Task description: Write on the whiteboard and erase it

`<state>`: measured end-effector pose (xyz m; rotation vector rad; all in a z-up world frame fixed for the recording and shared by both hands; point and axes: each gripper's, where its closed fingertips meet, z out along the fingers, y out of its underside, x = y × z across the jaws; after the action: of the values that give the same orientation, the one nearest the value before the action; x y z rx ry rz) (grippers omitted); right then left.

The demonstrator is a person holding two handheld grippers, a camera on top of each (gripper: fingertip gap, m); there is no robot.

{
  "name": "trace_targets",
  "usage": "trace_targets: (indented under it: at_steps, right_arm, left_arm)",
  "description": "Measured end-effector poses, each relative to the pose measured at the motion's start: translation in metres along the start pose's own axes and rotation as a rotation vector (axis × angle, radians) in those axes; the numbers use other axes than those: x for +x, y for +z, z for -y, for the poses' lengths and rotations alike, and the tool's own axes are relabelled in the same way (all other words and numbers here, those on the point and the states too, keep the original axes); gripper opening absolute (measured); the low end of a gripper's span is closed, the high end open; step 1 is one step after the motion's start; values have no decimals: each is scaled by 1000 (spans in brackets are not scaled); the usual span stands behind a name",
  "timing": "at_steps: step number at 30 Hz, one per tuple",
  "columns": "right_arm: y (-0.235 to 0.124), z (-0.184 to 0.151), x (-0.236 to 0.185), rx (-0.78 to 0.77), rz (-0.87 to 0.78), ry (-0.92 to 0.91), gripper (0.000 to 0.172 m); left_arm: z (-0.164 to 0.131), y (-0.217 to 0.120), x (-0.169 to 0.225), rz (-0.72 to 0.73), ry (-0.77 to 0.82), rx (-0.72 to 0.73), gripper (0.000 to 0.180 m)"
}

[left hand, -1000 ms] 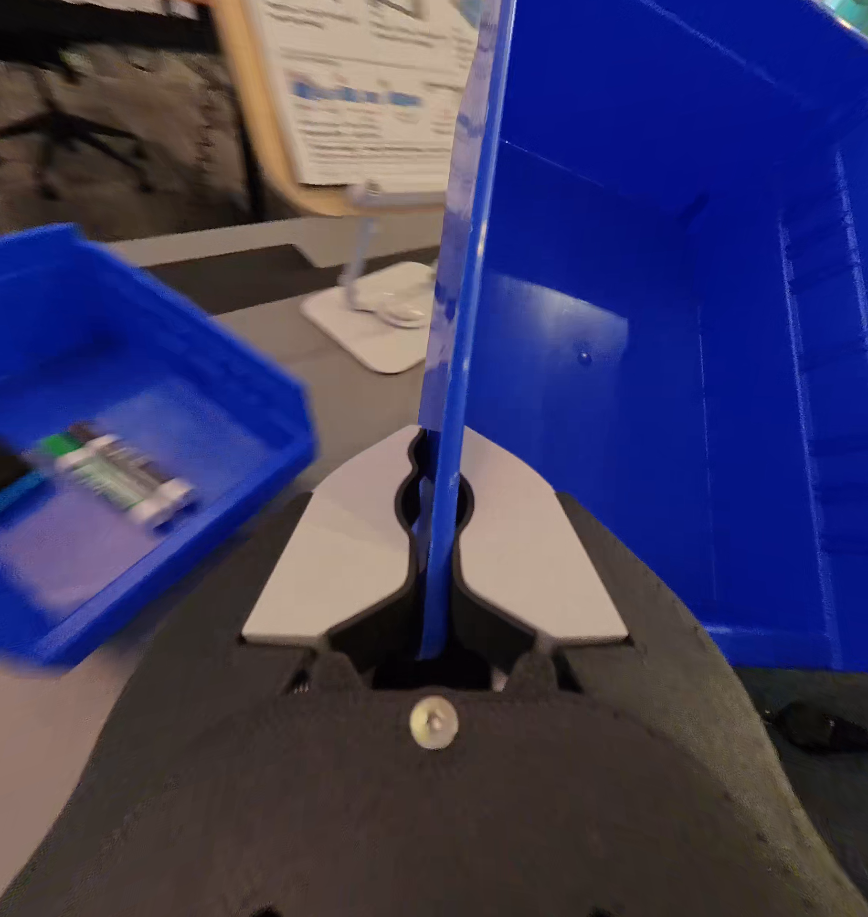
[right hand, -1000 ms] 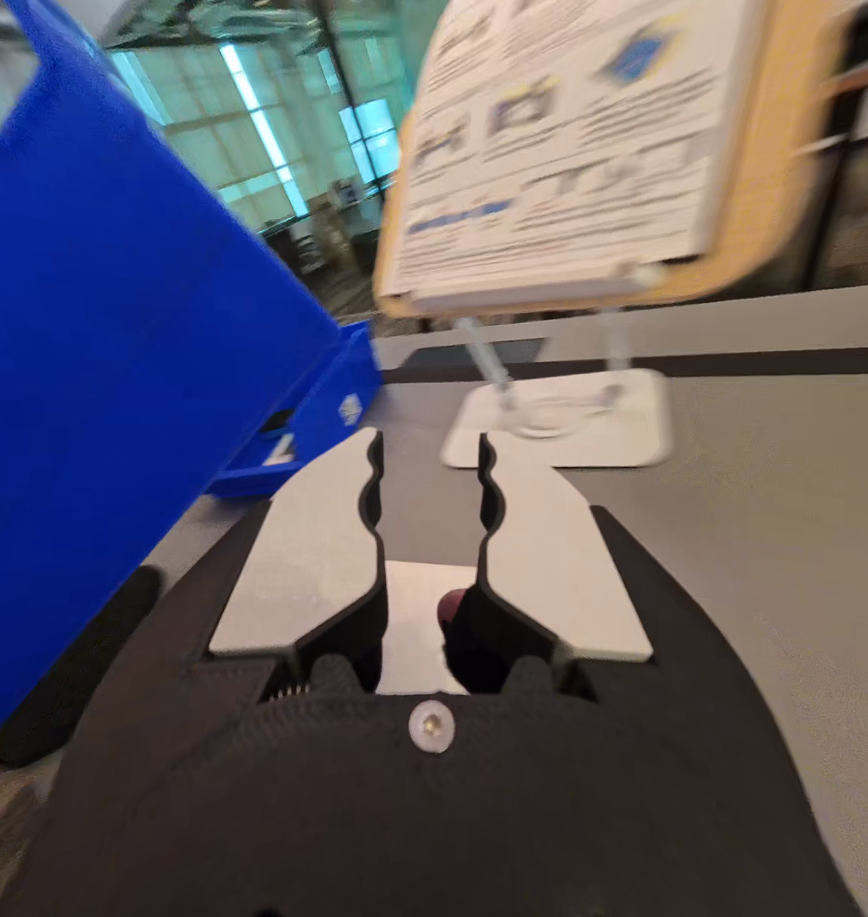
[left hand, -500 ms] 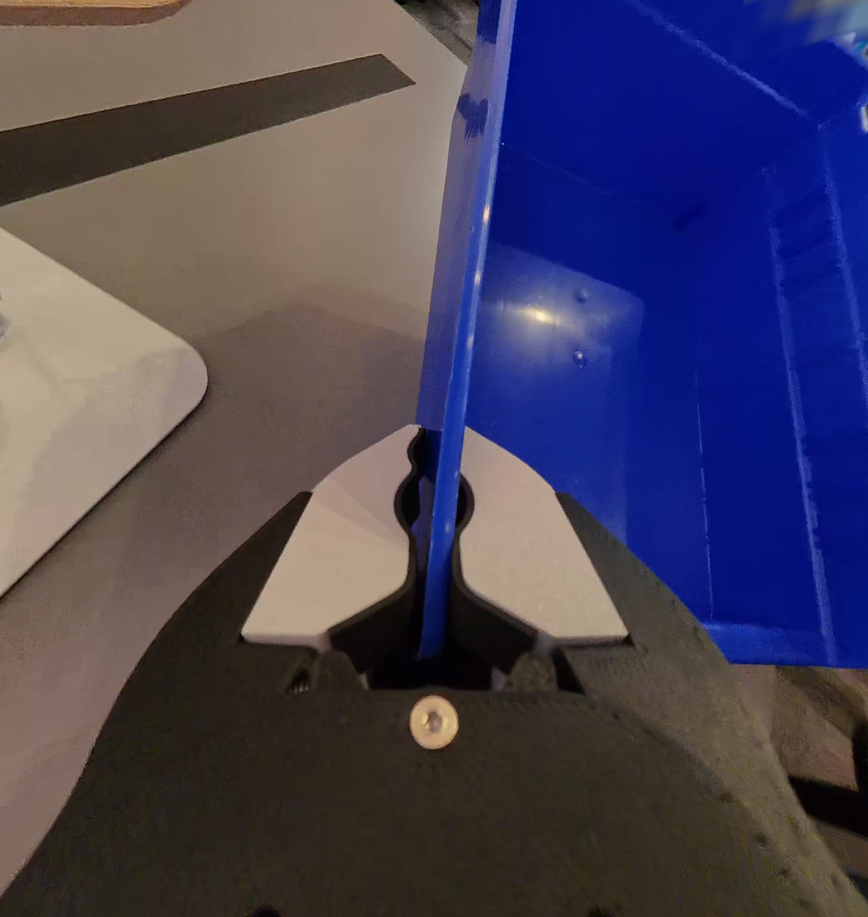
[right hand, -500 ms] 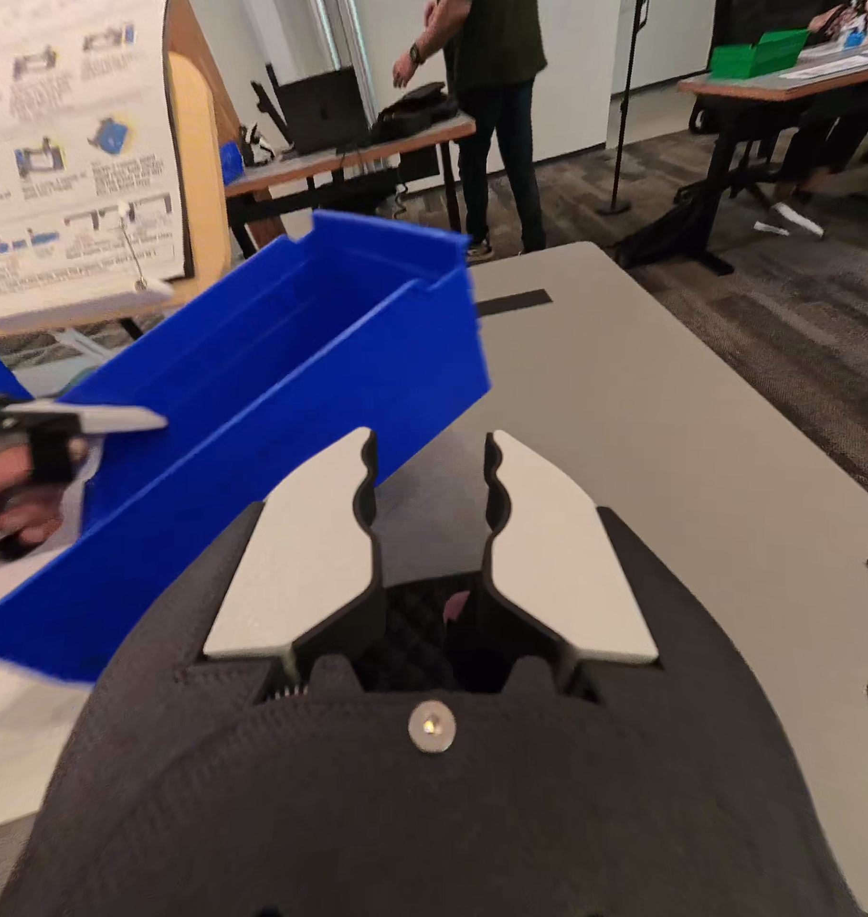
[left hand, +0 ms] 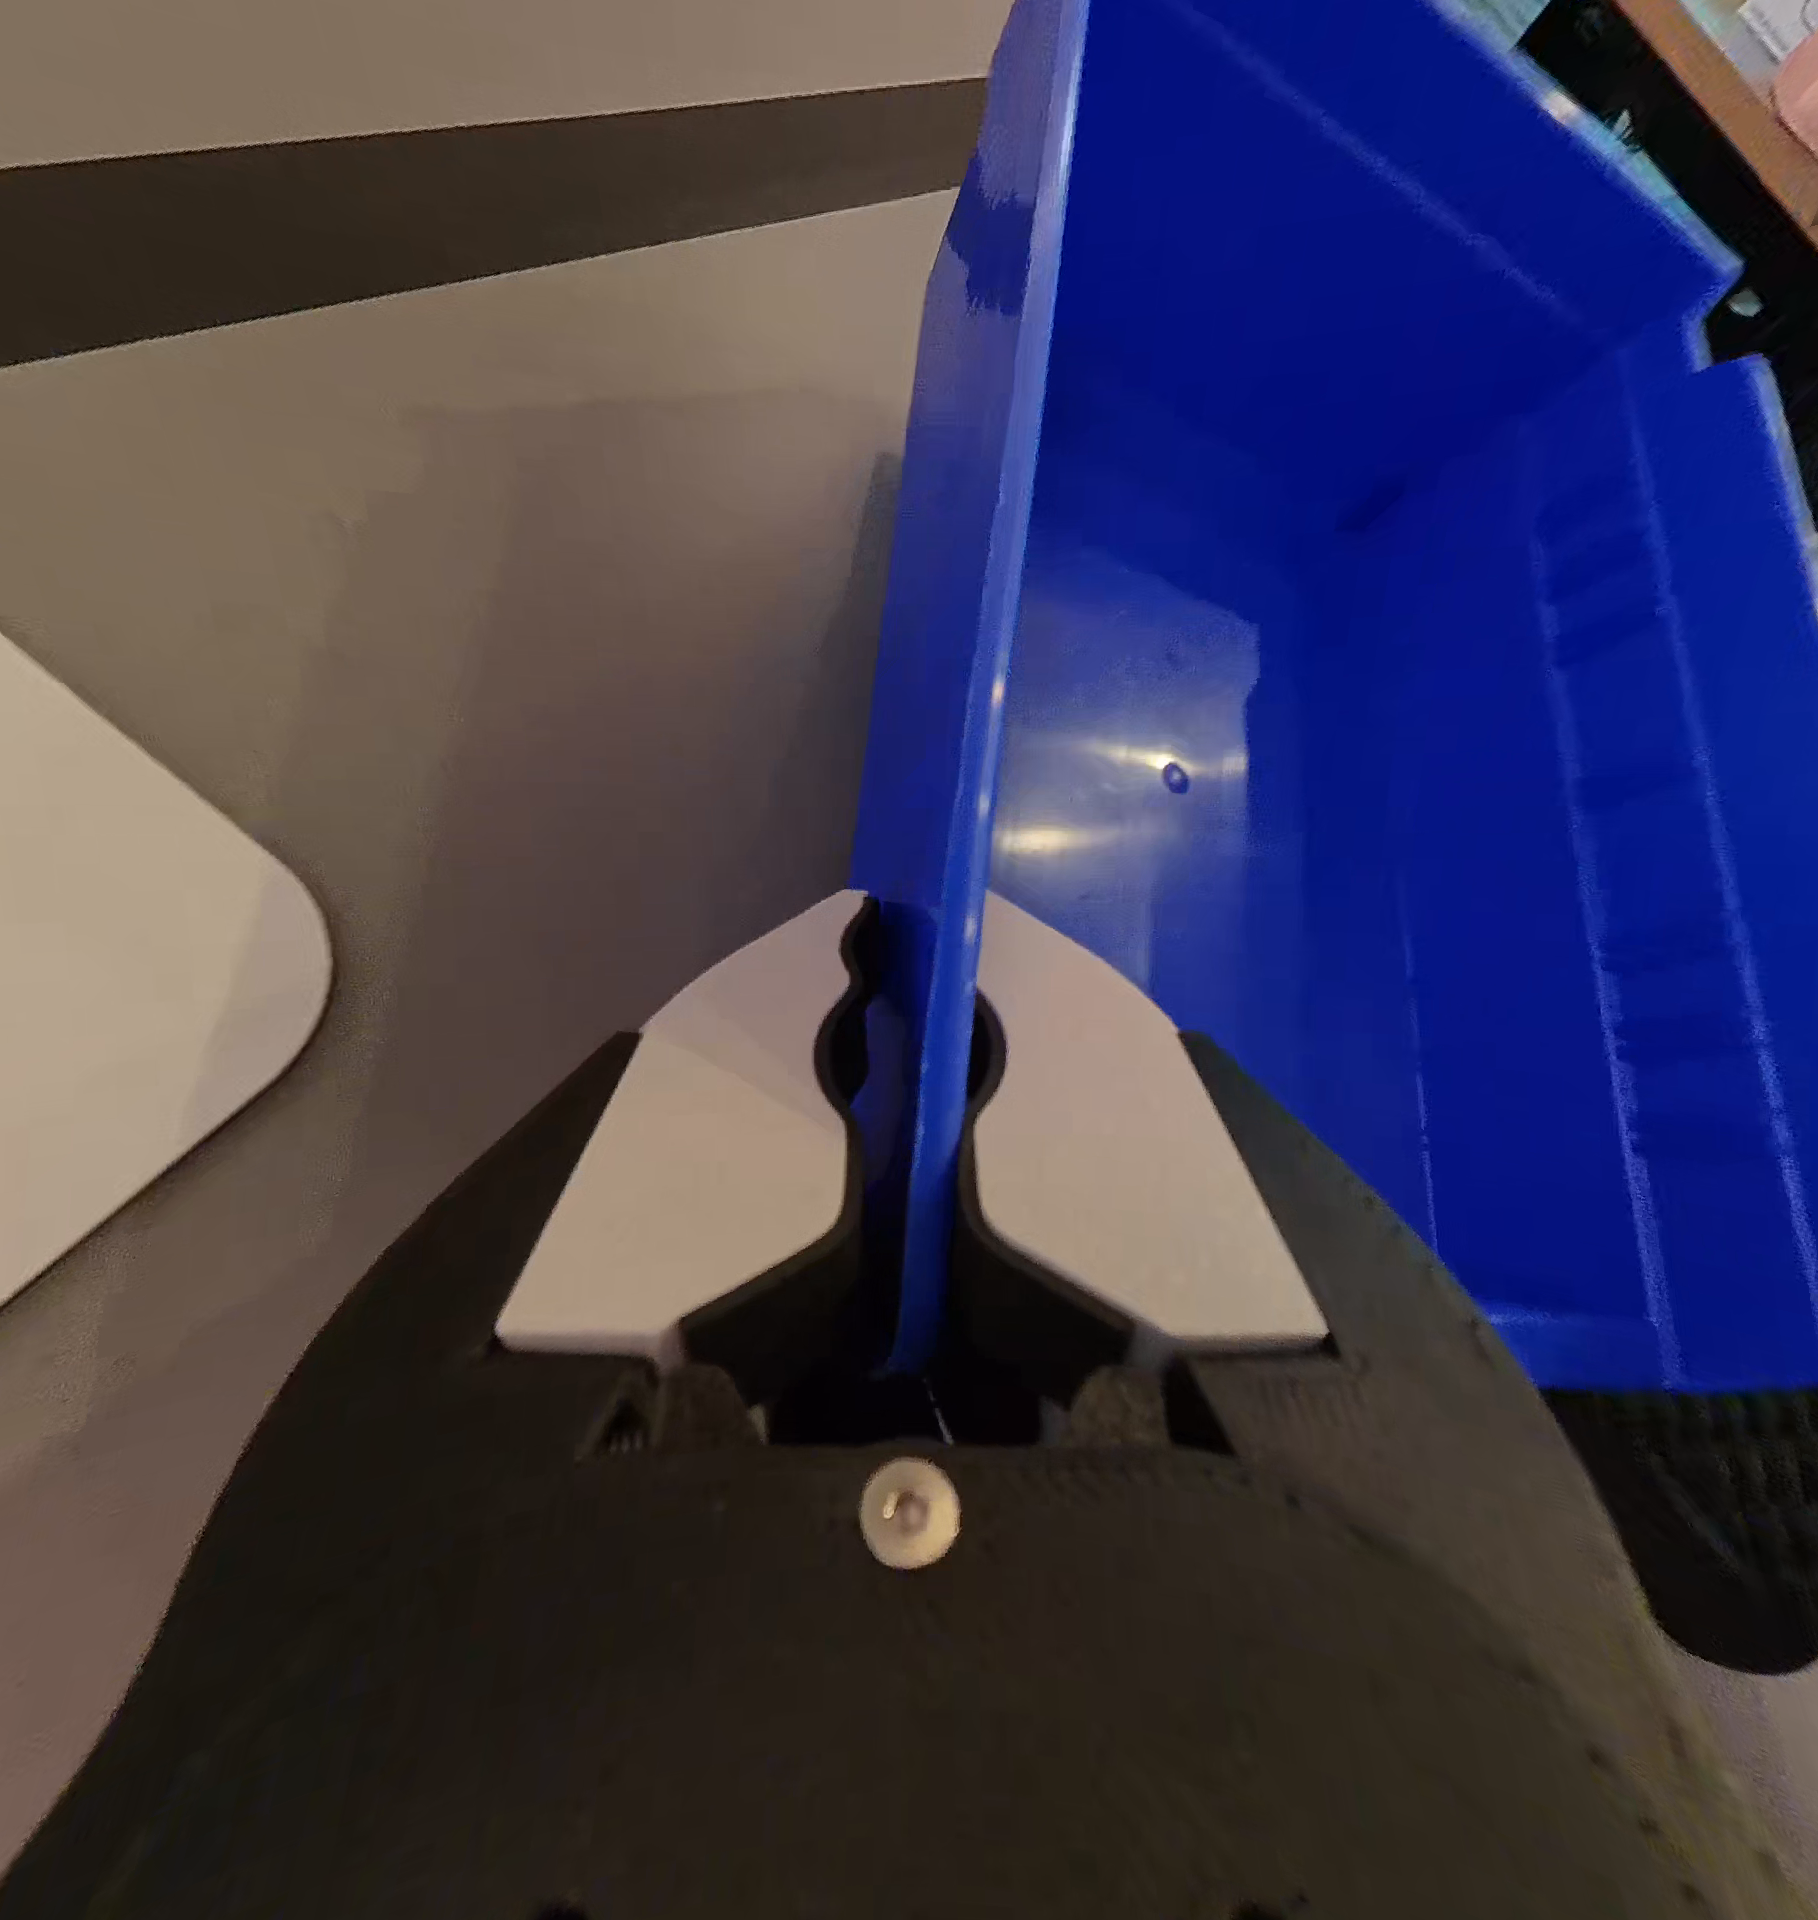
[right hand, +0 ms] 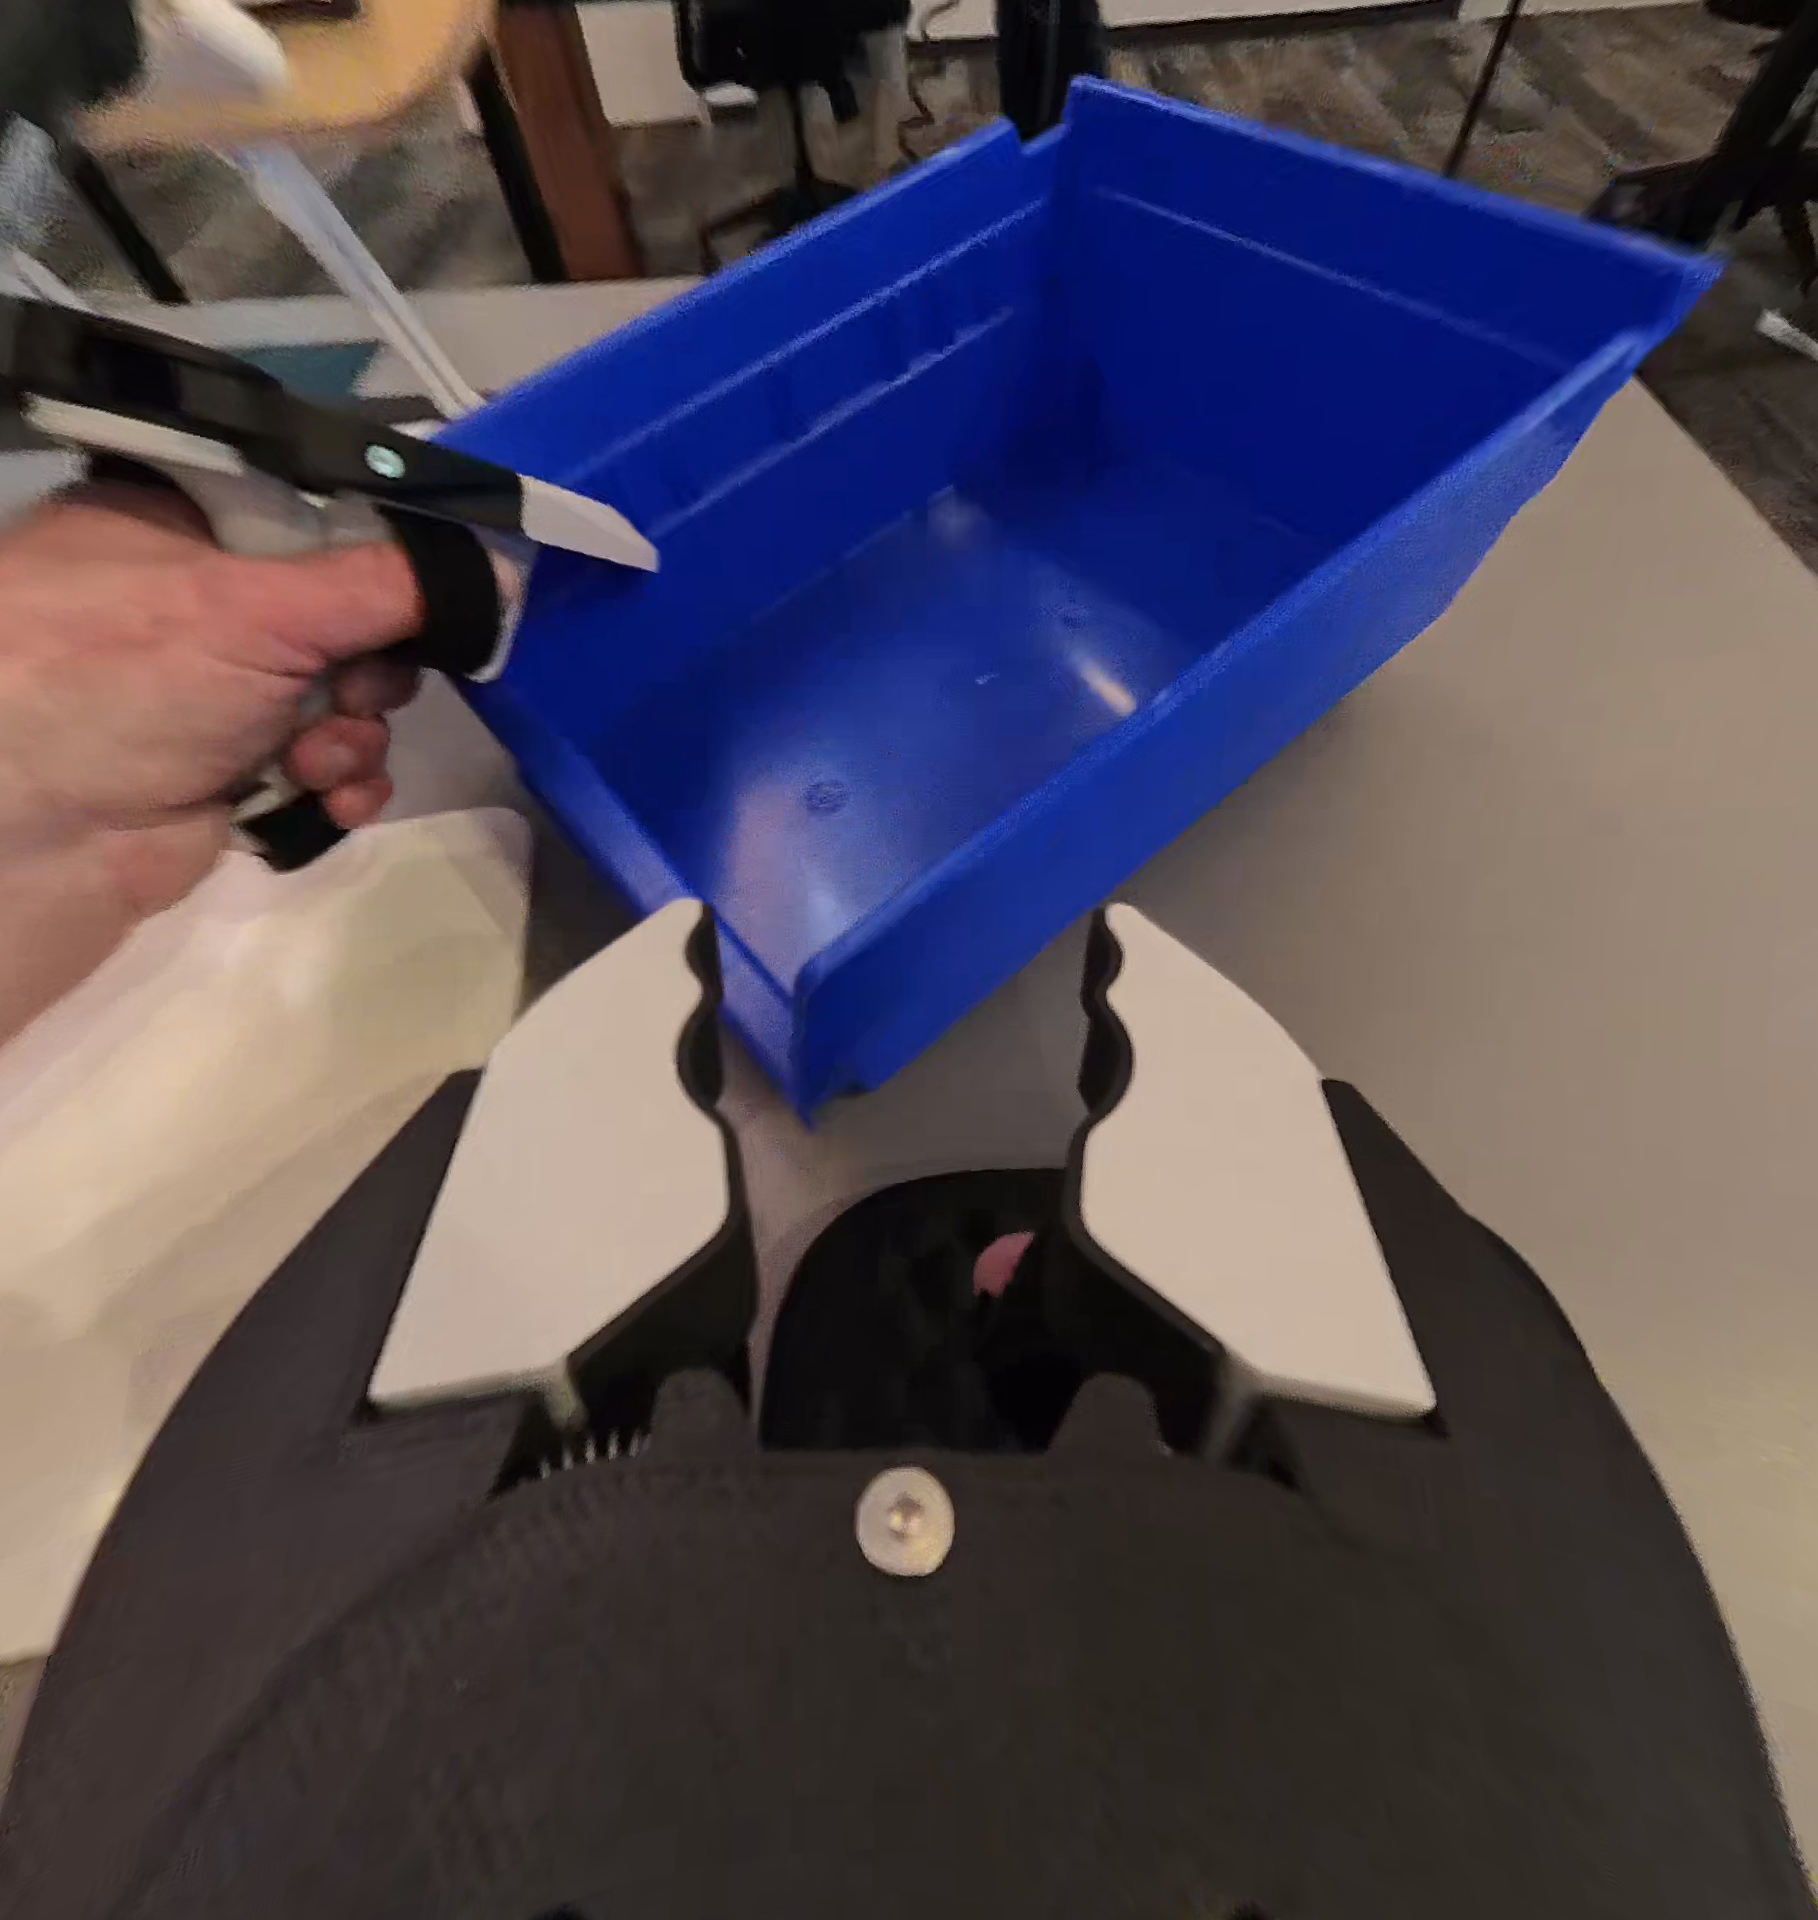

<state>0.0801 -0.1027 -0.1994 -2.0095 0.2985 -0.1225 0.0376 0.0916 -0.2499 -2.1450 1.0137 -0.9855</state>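
While my left hand-held gripper [left hand: 910, 914] straddles the blue bin [right hand: 988, 623] wall, grip uncertain, right hand-held gripper [right hand: 900, 935] gapes empty; bin's on the table [right hand: 1507, 935]. No whiteboard, marker visible; writing, erasing prob. not begun.

Left hand-held gripper [left hand: 920, 1039] clamped, right hand-held gripper [right hand: 900, 997] wide apart

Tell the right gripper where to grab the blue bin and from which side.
Grip the near side wall's thin upright rim of the blue bin, just beyond the near corner, coming from above. The open right gripper straddles that corner; the left gripper is at the far wall.
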Motion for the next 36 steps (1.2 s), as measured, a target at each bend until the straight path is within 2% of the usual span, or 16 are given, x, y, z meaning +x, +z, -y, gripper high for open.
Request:
trace_targets:
  at_steps: [4, 5, 6, 10, 13, 18, 22, 32, 34, 36]
  right_arm:
    - [24, -12, 11, -73, -21, -10, 47]
    - [27, -10, 15, -68, -37, 2, 35]
    - [30, -10, 22, -70, -72, -27, 30]
    - [39, -4, 45, -109, -116, -102, 19]
    - [52, 6, 83, -116, -212, -155, 8]
    - [80, 22, 139, -140, -225, -141, 9]
    - [102, 34, 175, -136, -213, -141, 12]
    - [154, 62, 217, -114, -203, -144, 12]
    - [158, 64, 216, -123, -164, -133, 12]
    - [150, 65, 217, -137, -150, -145, 35]
  left_arm:
    - [-2, 4, 10, -57, -53, -4, 23]
    - [-3, 3, 12, -73, -70, -1, 29]
    - [-4, 2, 15, -94, -86, 2, 34]
    - [-8, -4, 28, -166, -110, -16, 52]
    - [-11, -3, 47, -234, -126, -35, 61]
    - [-3, 12, 79, -373, -226, -38, 72]
    - [8, 32, 88, -398, -298, -32, 62]
    - [51, 82, 79, -373, -324, 9, 63]
    - [56, 83, 77, -385, -312, 12, 70]
    - [55, 70, 78, -374, -252, 27, 77]
